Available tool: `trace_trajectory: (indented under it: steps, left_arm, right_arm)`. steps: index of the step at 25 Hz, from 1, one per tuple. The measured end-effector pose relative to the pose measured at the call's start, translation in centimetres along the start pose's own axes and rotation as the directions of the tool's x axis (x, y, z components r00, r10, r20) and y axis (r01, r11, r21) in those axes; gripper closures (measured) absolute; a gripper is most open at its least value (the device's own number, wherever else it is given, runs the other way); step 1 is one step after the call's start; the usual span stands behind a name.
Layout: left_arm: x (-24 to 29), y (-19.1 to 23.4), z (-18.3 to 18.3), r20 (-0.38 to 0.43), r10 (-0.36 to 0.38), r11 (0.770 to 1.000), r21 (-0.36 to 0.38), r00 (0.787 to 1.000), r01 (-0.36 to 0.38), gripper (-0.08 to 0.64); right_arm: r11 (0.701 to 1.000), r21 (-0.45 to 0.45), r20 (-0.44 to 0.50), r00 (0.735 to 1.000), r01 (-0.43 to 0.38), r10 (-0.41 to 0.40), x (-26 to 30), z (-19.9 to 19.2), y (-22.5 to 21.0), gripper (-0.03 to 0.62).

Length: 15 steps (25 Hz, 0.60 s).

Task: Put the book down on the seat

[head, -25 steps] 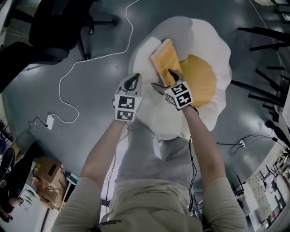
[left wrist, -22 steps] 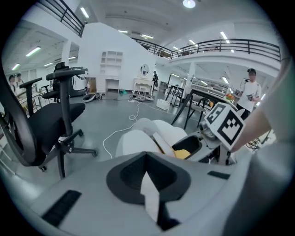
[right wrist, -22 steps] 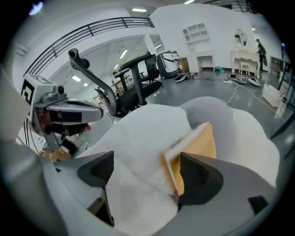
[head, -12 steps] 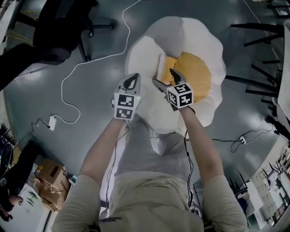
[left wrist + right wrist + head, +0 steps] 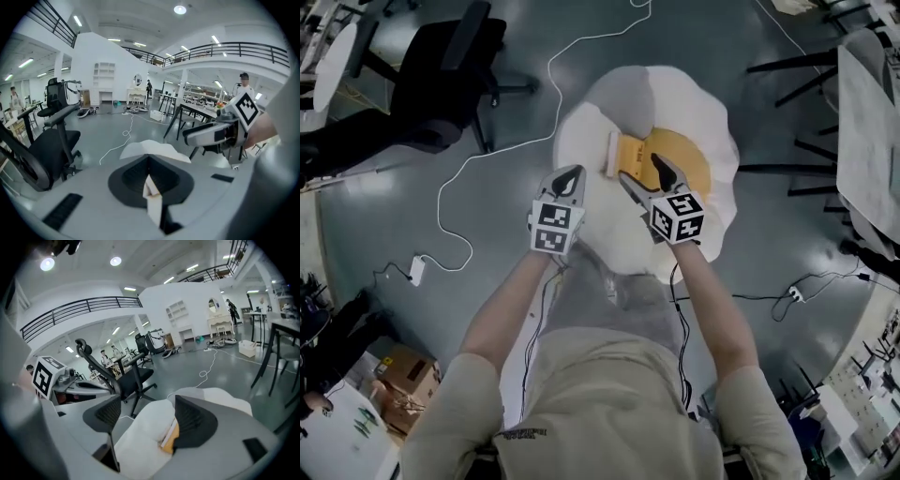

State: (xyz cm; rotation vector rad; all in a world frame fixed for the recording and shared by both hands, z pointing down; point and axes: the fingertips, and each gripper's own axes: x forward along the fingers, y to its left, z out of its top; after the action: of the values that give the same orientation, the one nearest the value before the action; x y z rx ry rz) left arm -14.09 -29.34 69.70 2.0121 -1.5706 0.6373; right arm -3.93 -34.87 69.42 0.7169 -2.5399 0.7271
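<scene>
The seat (image 5: 581, 141) is a white egg-shaped floor cushion with a yellow centre (image 5: 686, 157). The tan book (image 5: 623, 152) lies on it, free of both grippers. My right gripper (image 5: 639, 167) hangs well above the book, open; its jaws have just been closing a little with nothing between them. Through the right gripper (image 5: 147, 399) I look down on the book (image 5: 169, 437) and the seat (image 5: 140, 432). My left gripper (image 5: 572, 172) hovers to the left of the book, shut and empty. Past the tips of the left gripper (image 5: 149, 157), a white edge of the seat (image 5: 152, 147) shows.
A black office chair (image 5: 450, 70) stands on the grey floor to the upper left, with a white cable (image 5: 487, 150) running past the seat. Dark furniture legs (image 5: 787, 103) stand to the right. A cardboard box (image 5: 398, 366) sits at the lower left.
Both grippers have risen away from the seat, which looks smaller and farther below. The book, earlier tilted at the right gripper's jaws, now lies flat on the cushion.
</scene>
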Motion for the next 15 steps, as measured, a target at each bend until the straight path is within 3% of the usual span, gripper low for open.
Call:
trace_trajectory:
  steps: [3, 5, 8, 12, 15]
  left_arm:
    - [-2.9, -2.1, 4.6, 0.052, -0.017, 0.998, 0.066, 0.999, 0.014, 0.551]
    - [-5.7, -3.1, 7.9, 0.105, -0.010, 0.995, 0.099, 0.994, 0.000, 0.551]
    - [-10.7, -3.9, 12.1, 0.196, 0.020, 0.995, 0.088, 0.980, -0.038, 0.551]
    - [-15.5, -5.2, 18.6, 0.329, 0.026, 0.997, 0.067, 0.944, -0.050, 0.551]
    - [-18.7, -7.2, 23.0, 0.428, 0.015, 0.995, 0.082, 0.904, -0.056, 0.551]
  right_arm:
    - [0.999, -0.045, 0.088, 0.996, 0.021, -0.017, -3.8, 5.5, 0.5, 0.310]
    - [0.997, -0.070, 0.139, 0.990, 0.040, -0.030, -6.7, 9.1, 1.5, 0.330]
    - [0.990, -0.122, 0.225, 0.973, 0.071, -0.042, -11.4, 13.8, 4.2, 0.364]
    - [0.980, -0.154, 0.374, 0.926, 0.125, -0.059, -18.0, 20.5, 5.8, 0.393]
    - [0.972, -0.172, 0.459, 0.886, 0.159, -0.064, -23.4, 23.9, 6.6, 0.413]
